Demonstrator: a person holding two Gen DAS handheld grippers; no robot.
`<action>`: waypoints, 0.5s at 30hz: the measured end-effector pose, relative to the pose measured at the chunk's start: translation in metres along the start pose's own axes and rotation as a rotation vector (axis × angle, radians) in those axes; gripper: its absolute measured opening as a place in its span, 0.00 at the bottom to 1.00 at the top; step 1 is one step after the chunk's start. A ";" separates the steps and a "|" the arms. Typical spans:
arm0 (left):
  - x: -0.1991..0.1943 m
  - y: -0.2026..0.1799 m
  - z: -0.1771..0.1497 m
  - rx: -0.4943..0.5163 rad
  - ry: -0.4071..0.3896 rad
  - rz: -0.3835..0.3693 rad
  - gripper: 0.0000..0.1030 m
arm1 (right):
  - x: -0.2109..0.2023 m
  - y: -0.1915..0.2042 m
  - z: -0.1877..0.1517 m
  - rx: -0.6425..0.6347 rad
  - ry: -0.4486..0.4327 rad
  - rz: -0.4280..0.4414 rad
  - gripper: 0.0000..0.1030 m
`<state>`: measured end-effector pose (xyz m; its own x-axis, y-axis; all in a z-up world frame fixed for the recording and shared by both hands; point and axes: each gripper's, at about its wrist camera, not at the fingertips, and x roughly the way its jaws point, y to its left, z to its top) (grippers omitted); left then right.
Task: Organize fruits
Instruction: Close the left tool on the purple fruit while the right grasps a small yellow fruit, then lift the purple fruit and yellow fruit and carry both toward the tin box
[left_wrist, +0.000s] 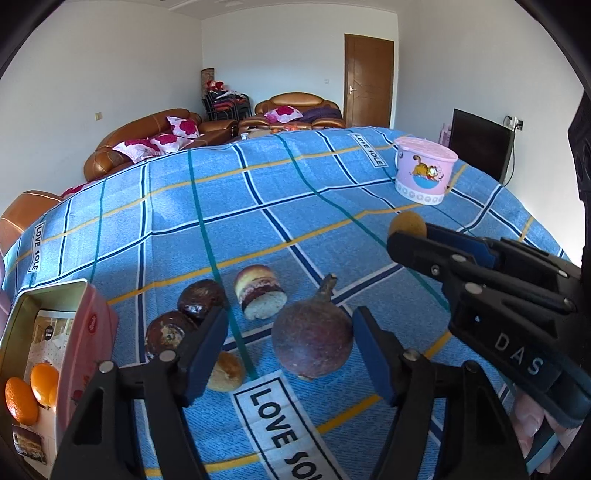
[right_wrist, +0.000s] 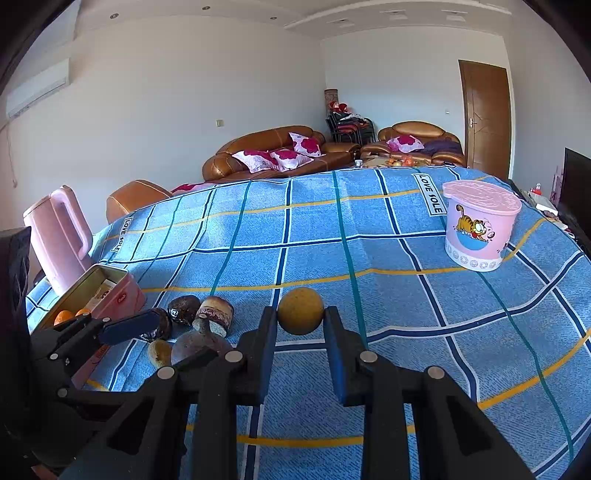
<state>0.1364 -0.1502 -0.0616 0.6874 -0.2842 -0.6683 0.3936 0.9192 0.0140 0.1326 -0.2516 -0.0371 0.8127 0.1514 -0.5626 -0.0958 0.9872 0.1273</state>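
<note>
A dark purple round fruit with a stem (left_wrist: 312, 341) lies on the blue checked cloth between the fingers of my left gripper (left_wrist: 288, 354), which is open around it. My right gripper (right_wrist: 301, 321) is shut on a yellow-brown round fruit (right_wrist: 300, 311) and holds it above the cloth; that fruit also shows in the left wrist view (left_wrist: 407, 223). A pink tin box (left_wrist: 74, 332) at the left holds two oranges (left_wrist: 31, 391). The left gripper (right_wrist: 129, 326) shows in the right wrist view beside the purple fruit (right_wrist: 195, 347).
Two dark chocolate cakes (left_wrist: 184, 314), a cream-filled cake piece (left_wrist: 258, 291) and a small bun (left_wrist: 227, 373) lie near the purple fruit. A pink lidded cartoon tub (right_wrist: 478, 225) stands at the far right. A pink jug (right_wrist: 61, 236) stands behind the tin box.
</note>
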 end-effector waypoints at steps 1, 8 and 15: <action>0.002 -0.003 0.000 0.011 0.009 -0.014 0.63 | -0.001 0.000 0.000 0.001 -0.006 -0.002 0.27; 0.006 0.000 0.001 -0.019 0.031 -0.085 0.48 | -0.005 0.000 0.000 -0.002 -0.028 0.011 0.27; 0.003 0.017 -0.001 -0.102 0.016 -0.071 0.48 | -0.010 0.001 -0.001 -0.011 -0.051 0.034 0.27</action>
<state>0.1444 -0.1355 -0.0640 0.6503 -0.3456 -0.6765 0.3759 0.9202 -0.1088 0.1234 -0.2517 -0.0318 0.8373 0.1823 -0.5154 -0.1298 0.9821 0.1364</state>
